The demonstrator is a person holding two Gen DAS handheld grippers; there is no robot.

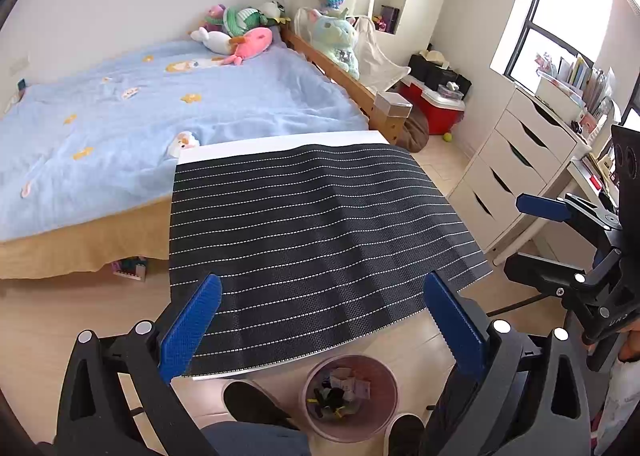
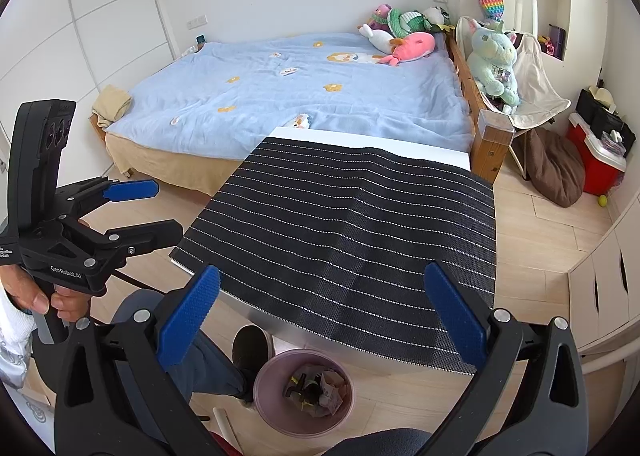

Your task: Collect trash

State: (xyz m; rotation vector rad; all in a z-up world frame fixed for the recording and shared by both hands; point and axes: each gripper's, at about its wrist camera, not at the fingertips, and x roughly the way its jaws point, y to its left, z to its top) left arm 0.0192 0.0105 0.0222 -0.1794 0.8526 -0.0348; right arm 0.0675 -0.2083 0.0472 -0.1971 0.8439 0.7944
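We hold both tools above the striped mat (image 1: 304, 232), which fills the middle of each frame and looks bare. The left gripper (image 1: 320, 320) is spread wide with nothing between its blue pads, and the right gripper (image 2: 320, 316) is likewise released and empty. The trash (image 1: 340, 392) sits in the pink bin (image 1: 388, 412) at the bottom centre, on the floor just below the mat's near edge, between the person's shoes. We judge the collecting close to finished; the next move calls for scanning the mat and floor for any missed scrap. The right wrist view shows the left tool and the hand (image 2: 44, 292) gripping it at the left edge, while the left wrist view shows the right tool at the far right. The bin's contents are too small to identify; probably paper scraps.
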